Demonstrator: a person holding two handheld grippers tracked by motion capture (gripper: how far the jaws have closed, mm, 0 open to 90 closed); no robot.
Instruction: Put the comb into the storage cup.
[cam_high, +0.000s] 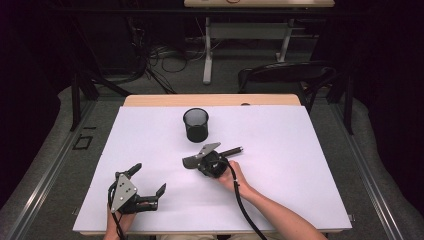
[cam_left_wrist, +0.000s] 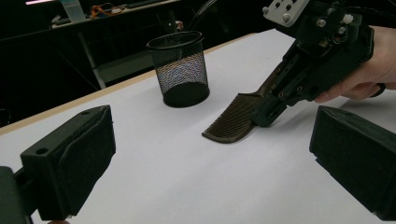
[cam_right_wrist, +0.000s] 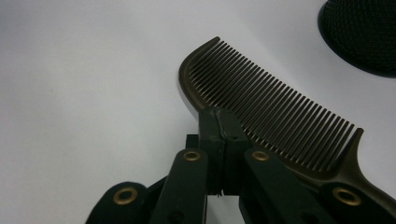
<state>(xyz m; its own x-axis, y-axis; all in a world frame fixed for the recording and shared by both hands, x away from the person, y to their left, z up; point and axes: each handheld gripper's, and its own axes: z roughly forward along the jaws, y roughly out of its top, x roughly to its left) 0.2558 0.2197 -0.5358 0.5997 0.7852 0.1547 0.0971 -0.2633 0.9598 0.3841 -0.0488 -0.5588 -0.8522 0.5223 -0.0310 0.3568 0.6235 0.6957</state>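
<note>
1. The right tool (cam_high: 200, 159) has its jaws pressed together on the spine of a dark brown comb (cam_right_wrist: 261, 112), near the teeth's midpoint.
2. The comb lies low over the white tabletop (cam_high: 280, 150), its far end seeming to touch the surface in the left gripper view (cam_left_wrist: 233, 122) (the contact itself is hard to judge).
3. Its handle end runs off the lower right corner of the right gripper view, partly hidden behind the jaws.
4. A black mesh cup (cam_high: 195, 124) stands upright just beyond the comb; only its edge shows in the right gripper view.
5. The left tool (cam_high: 150, 182) is spread wide and holds nothing, near the tabletop's front edge.
</note>
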